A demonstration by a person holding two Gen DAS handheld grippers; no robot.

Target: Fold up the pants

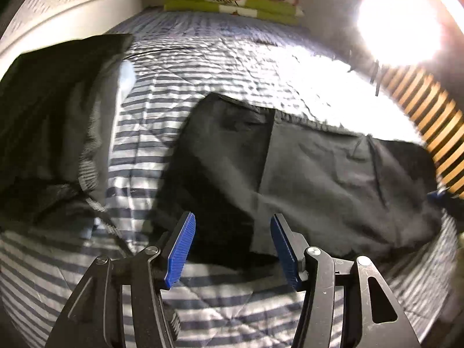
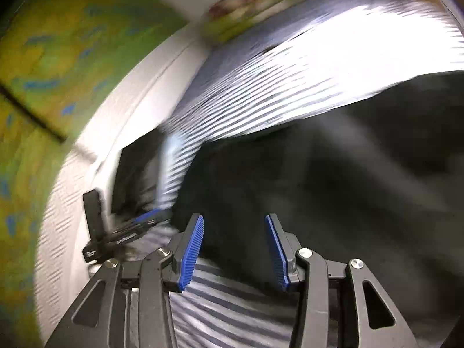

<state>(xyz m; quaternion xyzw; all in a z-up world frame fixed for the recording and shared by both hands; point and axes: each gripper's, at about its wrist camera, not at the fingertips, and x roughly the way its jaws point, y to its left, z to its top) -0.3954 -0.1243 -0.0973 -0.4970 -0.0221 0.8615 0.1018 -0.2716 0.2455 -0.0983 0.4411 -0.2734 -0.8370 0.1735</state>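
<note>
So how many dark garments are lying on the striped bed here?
2: dark pants spread ahead of the left gripper, and another dark garment heaped far left. More may be hidden.

A blown-out white glare from a bright light source [image 1: 397,20] fills the upper right of the left wrist view and washes the far part of the blue-and-white striped quilted bedcover [image 1: 232,58] almost to pure white, while the dark grey fabric pants [image 1: 333,179] nearer the lens sit in soft, dim shade. Fisheye distortion bends both views into a bowl with dark corners. The right wrist view is heavily motion-blurred: the stripes smear into streaks and the yellow-green patterned wall surface [image 2: 58,58] is out of focus.
</note>
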